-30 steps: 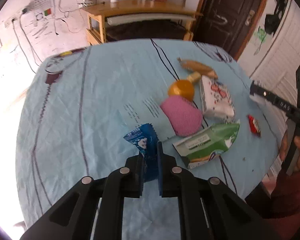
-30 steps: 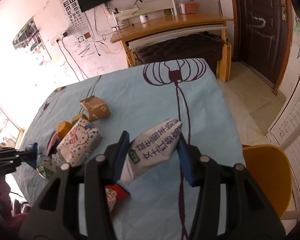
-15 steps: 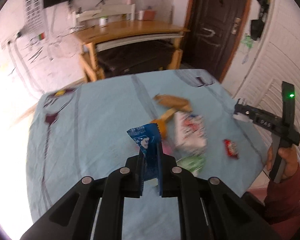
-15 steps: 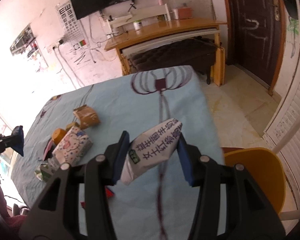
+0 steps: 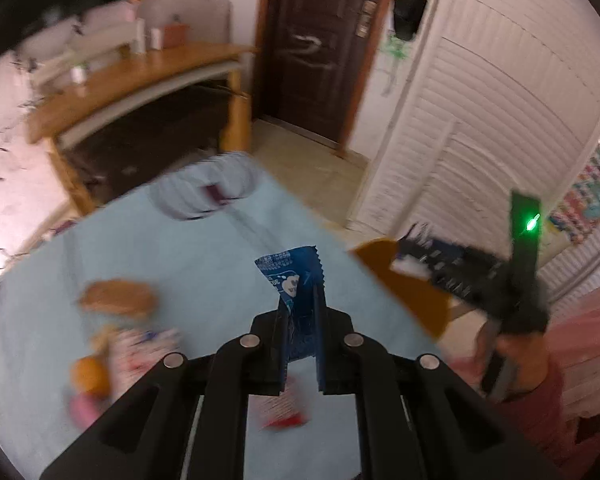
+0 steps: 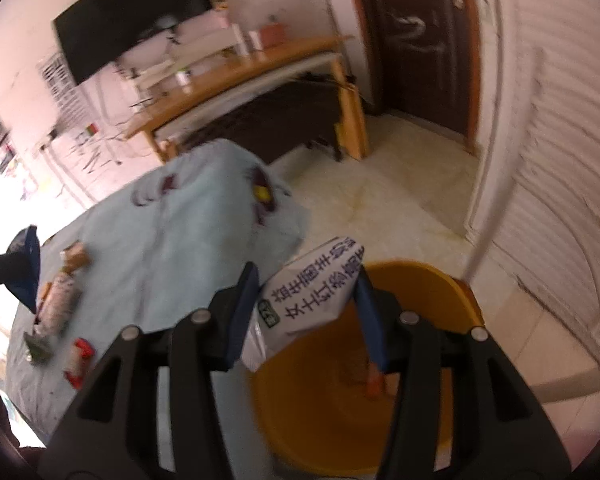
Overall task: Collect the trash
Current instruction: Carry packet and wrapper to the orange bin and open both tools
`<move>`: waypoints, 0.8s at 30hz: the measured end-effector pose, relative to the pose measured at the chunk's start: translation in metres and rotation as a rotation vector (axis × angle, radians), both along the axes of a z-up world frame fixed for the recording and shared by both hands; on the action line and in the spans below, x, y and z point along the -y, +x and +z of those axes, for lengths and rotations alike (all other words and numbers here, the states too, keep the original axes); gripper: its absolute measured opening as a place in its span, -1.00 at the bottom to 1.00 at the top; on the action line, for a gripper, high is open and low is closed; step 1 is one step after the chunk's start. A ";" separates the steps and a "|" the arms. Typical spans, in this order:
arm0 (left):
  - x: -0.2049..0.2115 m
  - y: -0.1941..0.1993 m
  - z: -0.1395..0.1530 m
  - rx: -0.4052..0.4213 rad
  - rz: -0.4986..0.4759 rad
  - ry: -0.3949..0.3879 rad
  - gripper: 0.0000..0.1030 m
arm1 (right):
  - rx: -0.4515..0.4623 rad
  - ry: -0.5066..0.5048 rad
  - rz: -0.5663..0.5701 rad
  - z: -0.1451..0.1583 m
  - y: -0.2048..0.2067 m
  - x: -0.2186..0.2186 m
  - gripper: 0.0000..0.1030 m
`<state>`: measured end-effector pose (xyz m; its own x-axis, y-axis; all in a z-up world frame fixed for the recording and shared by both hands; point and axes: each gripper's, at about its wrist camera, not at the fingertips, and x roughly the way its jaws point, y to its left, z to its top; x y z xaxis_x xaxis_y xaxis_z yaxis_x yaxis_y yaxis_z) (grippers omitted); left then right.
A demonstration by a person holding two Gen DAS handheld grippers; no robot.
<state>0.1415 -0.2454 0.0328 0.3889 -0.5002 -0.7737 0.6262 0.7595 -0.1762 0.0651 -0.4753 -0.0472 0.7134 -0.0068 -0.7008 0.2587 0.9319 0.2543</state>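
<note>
My left gripper point(image 5: 300, 320) is shut on a blue snack wrapper point(image 5: 294, 280) and holds it above the blue-clothed table point(image 5: 180, 248). My right gripper point(image 6: 306, 300) is shut on a white packet with dark lettering point(image 6: 312, 292) and holds it over the rim of an orange bin point(image 6: 420, 292) beside the table. The right gripper with its packet also shows in the left wrist view point(image 5: 428, 264), in front of the bin point(image 5: 412, 296). The left gripper with the blue wrapper shows at the left edge of the right wrist view point(image 6: 24, 268).
On the table lie a red wrapper point(image 6: 78, 360), a white patterned packet point(image 6: 58, 300), a brown packet point(image 5: 118, 300), an orange item point(image 5: 88, 374) and a pink item point(image 5: 82, 410). A wooden desk point(image 6: 240, 76), a dark door point(image 5: 316, 48) and white louvred doors point(image 5: 480, 120) stand beyond.
Both grippers have swung to the right, off the table toward the orange bin, each keeping its piece of trash. The right packet now hangs over the bin's rim.
</note>
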 end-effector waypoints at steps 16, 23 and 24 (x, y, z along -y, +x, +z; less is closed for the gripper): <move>0.157 0.015 -0.064 -0.161 -0.119 0.031 -0.68 | -0.127 0.079 -0.044 -0.062 -0.024 0.045 0.18; 0.154 0.015 -0.065 -0.172 -0.105 0.035 0.00 | -0.101 0.086 -0.097 -0.054 -0.034 0.063 0.18; 0.151 0.015 -0.064 -0.173 -0.101 0.028 0.02 | -0.096 0.085 -0.099 -0.052 -0.035 0.063 0.18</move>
<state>0.1569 -0.3967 -0.0310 0.1984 -0.5067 -0.8390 0.6614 0.7009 -0.2669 0.0305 -0.5384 -0.0991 0.6421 -0.0117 -0.7665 0.3755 0.8765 0.3012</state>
